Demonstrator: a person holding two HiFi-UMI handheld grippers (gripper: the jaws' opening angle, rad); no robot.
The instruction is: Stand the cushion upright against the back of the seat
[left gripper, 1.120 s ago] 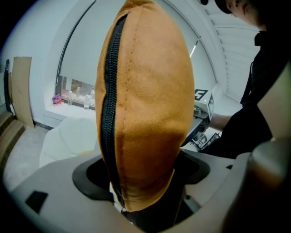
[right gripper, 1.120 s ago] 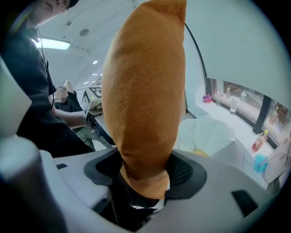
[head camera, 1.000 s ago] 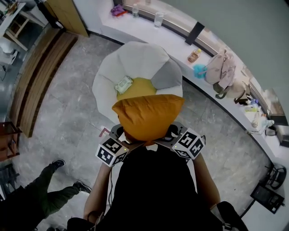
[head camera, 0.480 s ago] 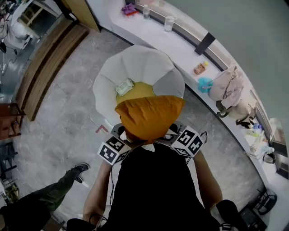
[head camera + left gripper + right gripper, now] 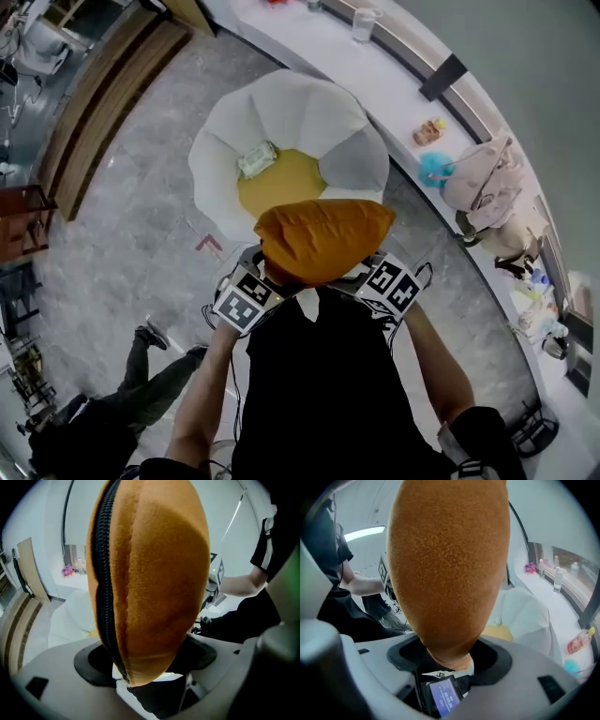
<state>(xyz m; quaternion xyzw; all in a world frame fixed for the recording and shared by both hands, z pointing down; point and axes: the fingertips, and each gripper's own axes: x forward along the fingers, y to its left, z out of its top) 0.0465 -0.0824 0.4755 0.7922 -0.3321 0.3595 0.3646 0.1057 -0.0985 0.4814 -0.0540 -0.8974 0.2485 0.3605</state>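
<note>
An orange cushion (image 5: 323, 239) hangs in the air in front of my body, just short of the chair's front edge. My left gripper (image 5: 267, 274) is shut on its left lower corner and my right gripper (image 5: 367, 272) on its right one. The left gripper view has the cushion (image 5: 154, 573) on edge, its black zipper (image 5: 104, 573) facing the camera and its corner pinched in the gripper (image 5: 136, 677). In the right gripper view the cushion (image 5: 450, 569) narrows into the gripper (image 5: 450, 660). Beyond stands the white petal-shaped chair (image 5: 281, 108) with its yellow seat (image 5: 281, 183).
A small pale packet (image 5: 256, 157) lies at the back left of the seat. A white counter (image 5: 394, 70) curves behind the chair with a glass (image 5: 364, 23), a bottle (image 5: 429, 131) and bags (image 5: 478, 178). A bystander's leg (image 5: 150, 380) is on the grey floor at lower left.
The cushion has come back toward me, off the seat, so more of the yellow seat shows. Both grippers keep their hold. The bystander has shifted lower left.
</note>
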